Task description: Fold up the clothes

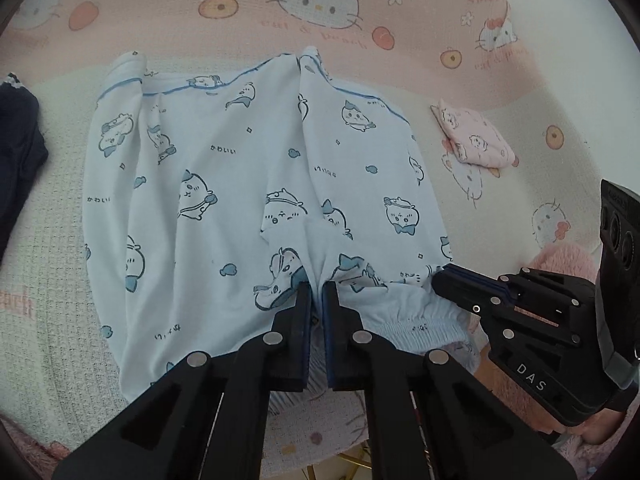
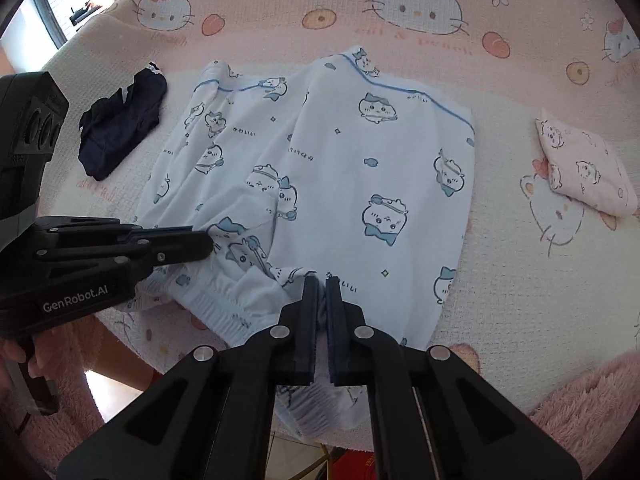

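Note:
Pale blue shorts (image 1: 248, 184) (image 2: 344, 168) printed with cartoon animals lie spread on a pink-and-white cat-print blanket (image 1: 224, 4) (image 2: 520, 280), leg hems far from me and gathered waistband at the near edge. My left gripper (image 1: 319, 286) is shut on a pinch of the cloth just above the waistband. My right gripper (image 2: 322, 280) is shut on the same waist edge further right. Each gripper also shows in the other's view: the right gripper (image 1: 440, 276) at the waistband's right end, the left gripper (image 2: 208, 240) coming in from the left.
A crumpled dark navy garment (image 1: 16, 152) (image 2: 120, 124) lies left of the shorts. A folded pink printed garment (image 1: 476, 138) (image 2: 584, 164) sits to the right. A fluffy pink throw (image 2: 592, 400) borders the near right edge. A hand (image 2: 16, 356) holds the left gripper's handle.

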A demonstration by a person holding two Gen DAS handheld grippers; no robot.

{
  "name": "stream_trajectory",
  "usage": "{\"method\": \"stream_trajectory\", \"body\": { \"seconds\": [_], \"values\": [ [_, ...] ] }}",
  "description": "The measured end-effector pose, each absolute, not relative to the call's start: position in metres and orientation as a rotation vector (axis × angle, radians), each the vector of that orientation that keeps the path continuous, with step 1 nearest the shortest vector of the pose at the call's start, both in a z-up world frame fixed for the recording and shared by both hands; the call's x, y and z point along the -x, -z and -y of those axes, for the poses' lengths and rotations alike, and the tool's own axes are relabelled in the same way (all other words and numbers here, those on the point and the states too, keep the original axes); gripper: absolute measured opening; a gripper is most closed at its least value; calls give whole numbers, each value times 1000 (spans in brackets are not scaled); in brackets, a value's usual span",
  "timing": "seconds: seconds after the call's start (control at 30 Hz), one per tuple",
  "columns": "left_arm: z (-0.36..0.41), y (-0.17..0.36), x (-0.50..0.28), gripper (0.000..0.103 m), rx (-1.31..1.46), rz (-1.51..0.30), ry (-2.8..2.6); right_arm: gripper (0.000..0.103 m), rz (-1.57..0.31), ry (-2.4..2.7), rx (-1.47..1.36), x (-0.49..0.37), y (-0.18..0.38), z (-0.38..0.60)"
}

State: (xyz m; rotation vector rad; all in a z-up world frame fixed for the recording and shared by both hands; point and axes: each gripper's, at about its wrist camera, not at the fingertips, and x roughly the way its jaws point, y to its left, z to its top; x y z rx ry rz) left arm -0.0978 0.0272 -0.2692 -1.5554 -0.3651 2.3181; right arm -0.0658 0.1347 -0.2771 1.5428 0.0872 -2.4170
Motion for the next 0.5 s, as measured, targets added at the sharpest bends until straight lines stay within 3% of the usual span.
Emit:
{"method": "stream_trajectory", "body": {
  "seconds": [0.23,0.37,0.5],
  "values": [
    [-14,287,101,10,1638,505,-2260,2,-61,2382,-1657,80,305,-127],
    [-6,289,102,17,1631,590,-2250,3,-95,2395,-1723,82,318,-126],
    [0,277,101,19,1587,615,-2276,5,-7,2423,-1699,81,307,-135]
  ]
}}
